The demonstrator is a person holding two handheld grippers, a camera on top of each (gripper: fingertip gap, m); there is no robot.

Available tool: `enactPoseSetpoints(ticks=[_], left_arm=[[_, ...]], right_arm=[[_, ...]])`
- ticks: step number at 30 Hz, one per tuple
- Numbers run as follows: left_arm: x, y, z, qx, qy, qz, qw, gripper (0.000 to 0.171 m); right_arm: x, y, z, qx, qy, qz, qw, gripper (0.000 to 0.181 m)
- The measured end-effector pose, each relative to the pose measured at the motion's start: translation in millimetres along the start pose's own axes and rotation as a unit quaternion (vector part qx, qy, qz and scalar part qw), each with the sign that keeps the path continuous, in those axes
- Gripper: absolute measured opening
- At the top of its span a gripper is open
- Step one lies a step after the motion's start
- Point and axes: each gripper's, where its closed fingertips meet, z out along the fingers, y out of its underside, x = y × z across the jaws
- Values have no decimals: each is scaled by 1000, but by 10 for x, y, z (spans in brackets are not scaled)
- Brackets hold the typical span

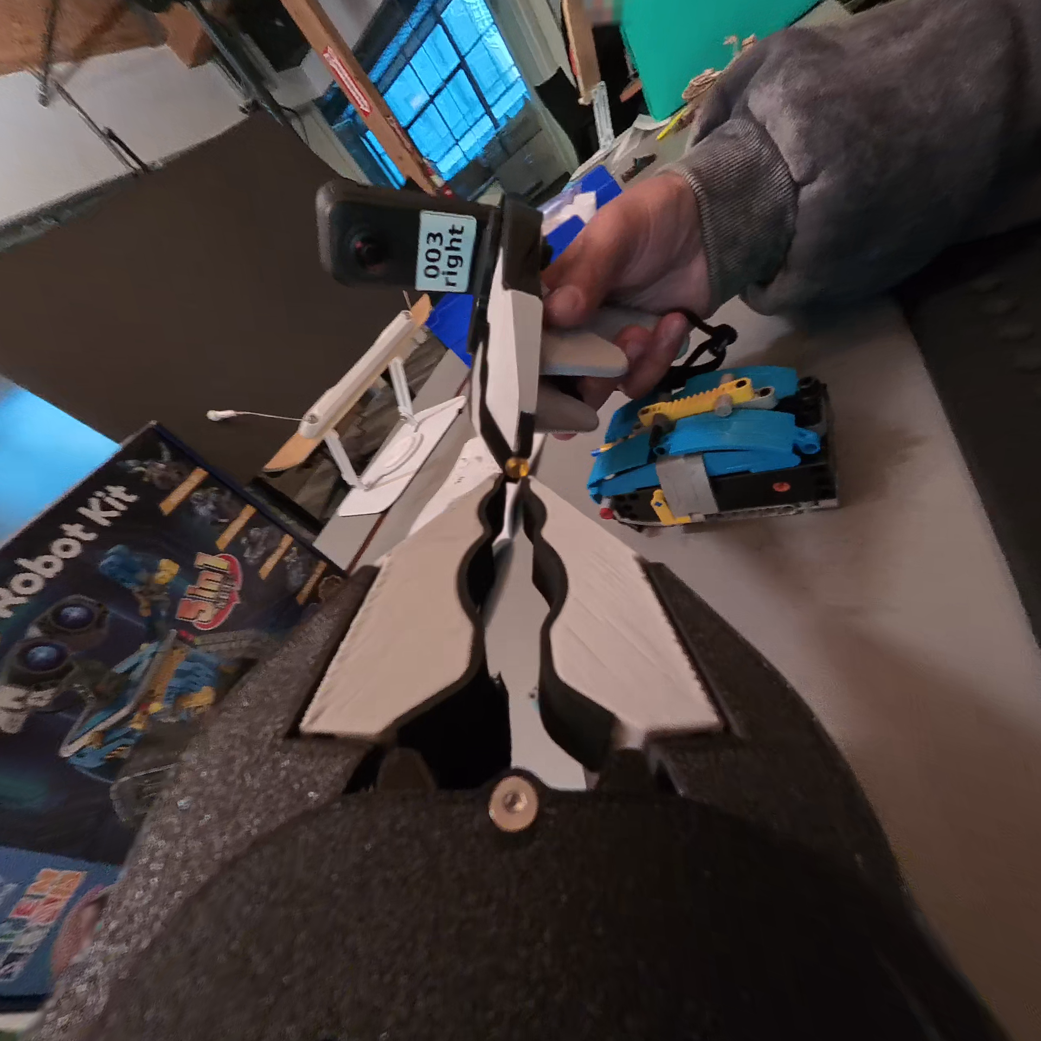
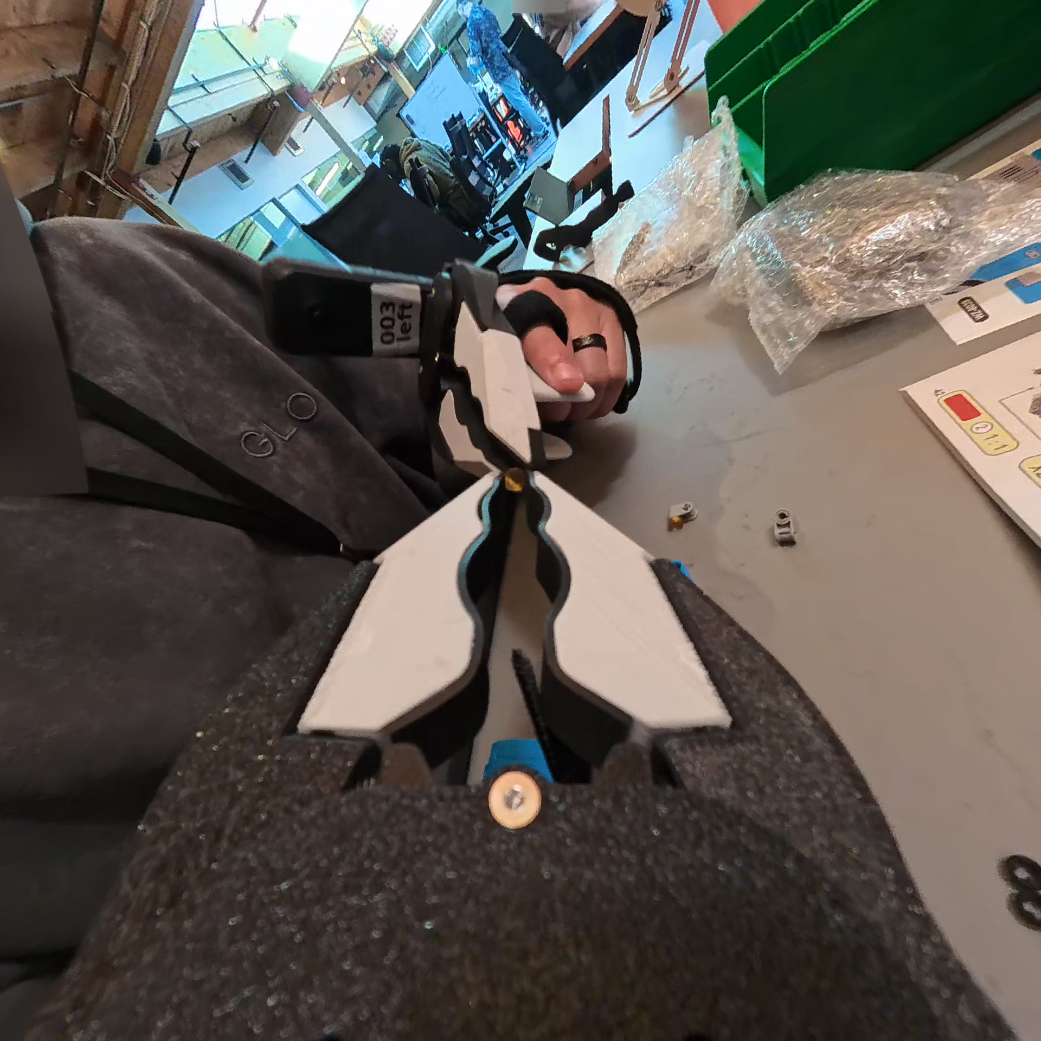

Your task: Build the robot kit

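Note:
My left gripper (image 1: 514,476) and my right gripper (image 2: 511,489) meet tip to tip above the grey table (image 1: 788,591). A small gold pin (image 1: 516,467) sits right where the tips meet; it also shows in the right wrist view (image 2: 512,479). Both pairs of fingers are closed to a narrow gap and pinch at the pin. The right gripper (image 1: 510,445), held by a hand, comes down from above in the left wrist view. The left gripper (image 2: 526,459) does the same in the right wrist view. A thin pale strip shows between the left fingers; I cannot tell what it is.
A blue, yellow and black brick model (image 1: 715,445) lies on the table to the right. A kit box (image 1: 141,591) and a white stand (image 1: 360,428) are at the left. Two small grey parts (image 2: 683,514) (image 2: 784,528), a booklet (image 2: 980,450), bubble-wrap bags (image 2: 873,248) and a green bin (image 2: 879,84) lie beyond. My left and right fingertips are right by each other.

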Motion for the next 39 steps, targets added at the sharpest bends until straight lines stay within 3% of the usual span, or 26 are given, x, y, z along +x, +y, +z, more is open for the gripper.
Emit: enactPoseSetpoints(ticks=[6, 8, 19, 26, 39], left_arm=[[-21, -12, 15, 0, -50, 65, 997, 4], [-28, -9, 21, -1, -51, 62, 997, 14], [-27, -11, 30, 0, -52, 50, 997, 15], [-40, -50, 2, 14, -45, 32, 998, 5], [64, -48, 10, 12, -9, 31, 999, 3]], right_arm=[[5, -24, -32, 7, 3, 4, 1000, 5], [24, -3, -32, 0, 11, 1, 1000, 5], [50, 7, -8, -2, 25, -14, 1000, 5], [32, -23, -32, 7, 19, -14, 1000, 4], [-6, 13, -27, 0, 5, -13, 1000, 10]])
